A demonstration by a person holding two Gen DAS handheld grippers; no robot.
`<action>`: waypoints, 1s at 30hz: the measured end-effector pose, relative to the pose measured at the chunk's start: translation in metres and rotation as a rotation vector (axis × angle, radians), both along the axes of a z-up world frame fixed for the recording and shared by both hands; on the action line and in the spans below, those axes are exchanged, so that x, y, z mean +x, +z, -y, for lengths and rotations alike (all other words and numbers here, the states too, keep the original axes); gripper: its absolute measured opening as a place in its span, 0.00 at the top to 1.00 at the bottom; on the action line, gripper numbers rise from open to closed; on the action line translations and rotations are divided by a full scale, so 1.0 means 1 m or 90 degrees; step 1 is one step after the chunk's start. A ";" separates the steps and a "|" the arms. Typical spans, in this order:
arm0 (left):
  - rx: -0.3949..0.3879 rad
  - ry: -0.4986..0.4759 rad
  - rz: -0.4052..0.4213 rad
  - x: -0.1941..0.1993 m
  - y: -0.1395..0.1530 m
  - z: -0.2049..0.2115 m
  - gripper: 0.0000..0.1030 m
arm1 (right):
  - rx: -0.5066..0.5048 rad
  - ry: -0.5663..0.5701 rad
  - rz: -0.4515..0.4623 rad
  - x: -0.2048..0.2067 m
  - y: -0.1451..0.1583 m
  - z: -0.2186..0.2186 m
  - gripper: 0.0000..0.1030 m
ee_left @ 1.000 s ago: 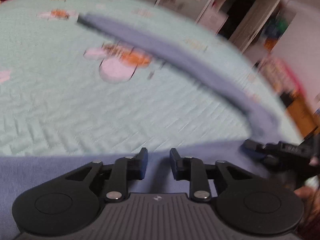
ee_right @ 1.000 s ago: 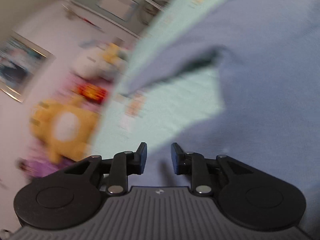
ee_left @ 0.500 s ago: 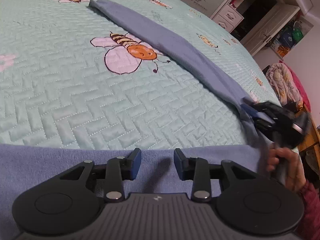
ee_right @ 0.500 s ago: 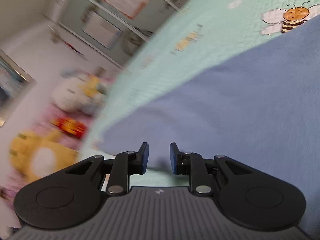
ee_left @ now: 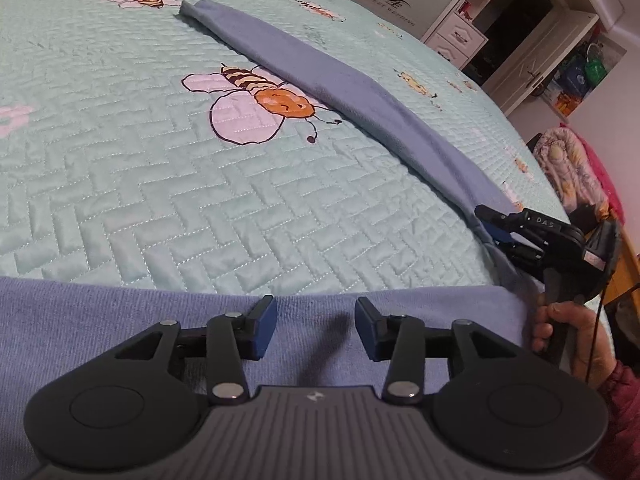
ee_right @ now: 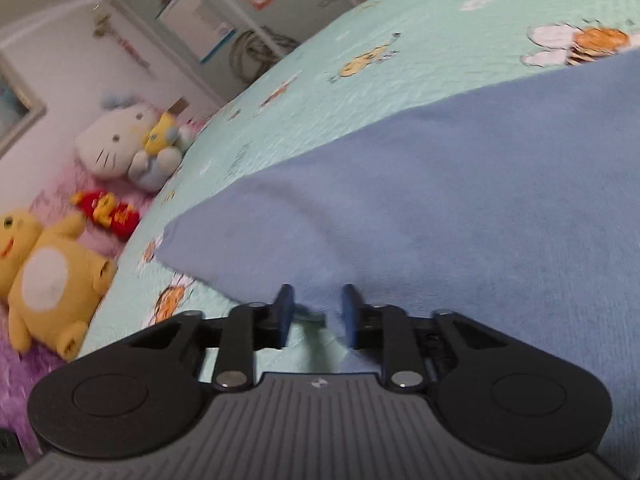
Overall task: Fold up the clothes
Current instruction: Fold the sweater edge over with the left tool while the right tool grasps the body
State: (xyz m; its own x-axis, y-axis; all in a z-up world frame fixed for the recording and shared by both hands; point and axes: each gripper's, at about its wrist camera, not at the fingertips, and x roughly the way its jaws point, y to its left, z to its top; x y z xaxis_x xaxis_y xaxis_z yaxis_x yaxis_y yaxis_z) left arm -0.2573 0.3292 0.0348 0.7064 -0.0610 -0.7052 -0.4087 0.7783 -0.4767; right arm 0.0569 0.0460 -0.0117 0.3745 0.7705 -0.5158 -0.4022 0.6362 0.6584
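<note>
Mint-green quilted bedspread with printed bees covers the bed, and a blue garment lies spread across it. In the left wrist view its body fills the near edge of the bed, while one long sleeve runs away from the right side toward the far edge, lying flat beside a large bee print. White cupboards and a dark doorway stand past the far right corner of the bed.

Left gripper hovers over the near hem of the garment, its blue-padded fingers parted after just having been opening, with nothing pinched between them; the cloth lies flat below. Right gripper shows at the right edge of the bed, held by a hand in a red sleeve, its tips at the base of the blue sleeve. In its own view the right gripper has also just been opening: the fingers stand a little apart, and a small fold of cloth sits in the gap, loose as far as the blur lets me tell. Beyond the bed's left edge sit a white plush cat and a yellow plush bear on a pink fluffy cover
</note>
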 end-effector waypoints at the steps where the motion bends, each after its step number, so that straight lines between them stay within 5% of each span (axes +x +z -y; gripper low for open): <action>1: -0.012 -0.001 0.007 -0.002 0.002 -0.002 0.55 | 0.004 -0.011 -0.006 -0.002 0.003 0.001 0.75; 8: -0.020 -0.005 0.013 -0.009 0.008 -0.001 0.55 | 0.037 0.010 0.008 -0.032 0.002 0.001 0.61; 10: -0.014 -0.003 -0.012 -0.008 0.002 0.001 0.55 | 0.024 -0.012 -0.026 -0.024 -0.012 0.006 0.86; 12: -0.020 0.002 -0.015 -0.011 0.000 0.001 0.55 | 0.037 -0.021 -0.046 -0.024 -0.009 0.014 0.80; 15: -0.011 0.003 -0.023 -0.009 0.005 0.007 0.54 | 0.005 -0.003 0.019 -0.041 0.014 0.014 0.59; 17: -0.026 -0.020 0.002 0.002 0.013 0.014 0.54 | -0.093 0.035 0.124 -0.056 0.030 0.004 0.56; 19: -0.078 -0.037 0.048 0.018 0.020 0.020 0.53 | -0.160 0.053 0.210 -0.066 0.042 -0.004 0.56; 21: -0.156 -0.036 0.092 0.041 0.018 0.022 0.49 | -0.119 0.043 0.207 -0.059 0.044 0.006 0.56; 23: -0.252 -0.015 0.116 0.070 0.005 0.022 0.49 | -0.020 0.018 0.144 -0.037 0.038 0.022 0.56; 26: -0.394 0.044 0.138 0.112 -0.027 0.023 0.48 | 0.040 -0.040 0.100 -0.004 0.026 0.042 0.55; 30: -0.470 0.107 0.148 0.157 -0.061 0.037 0.45 | 0.122 -0.069 0.035 0.048 0.011 0.045 0.52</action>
